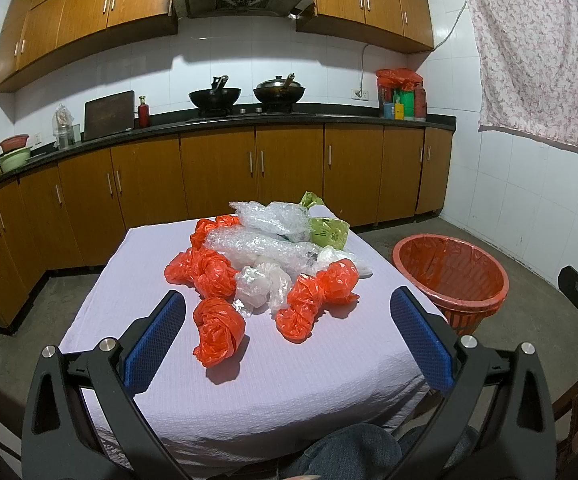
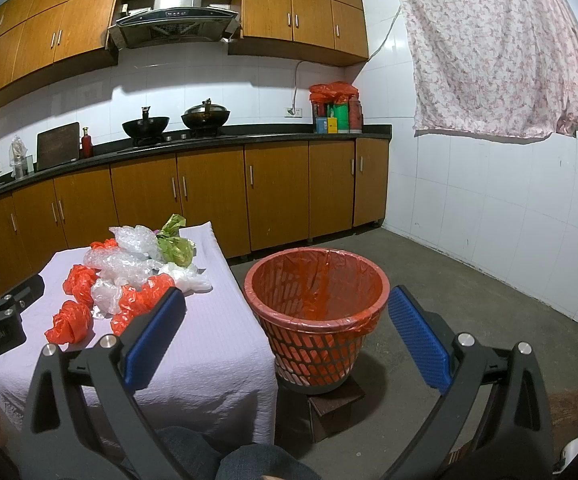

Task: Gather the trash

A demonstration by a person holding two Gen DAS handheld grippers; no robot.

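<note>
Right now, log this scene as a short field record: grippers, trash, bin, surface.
left gripper: open, empty, hovering over the near part of the table
right gripper: open, empty, aimed toward the bin
trash: red plastic bags, bubble wrap, clear plastic bag, green bag, all piled on the table
bin: red mesh basket with red liner, on the floor to the right of the table, no trash visible inside
table: covered with a pale lilac cloth
</note>
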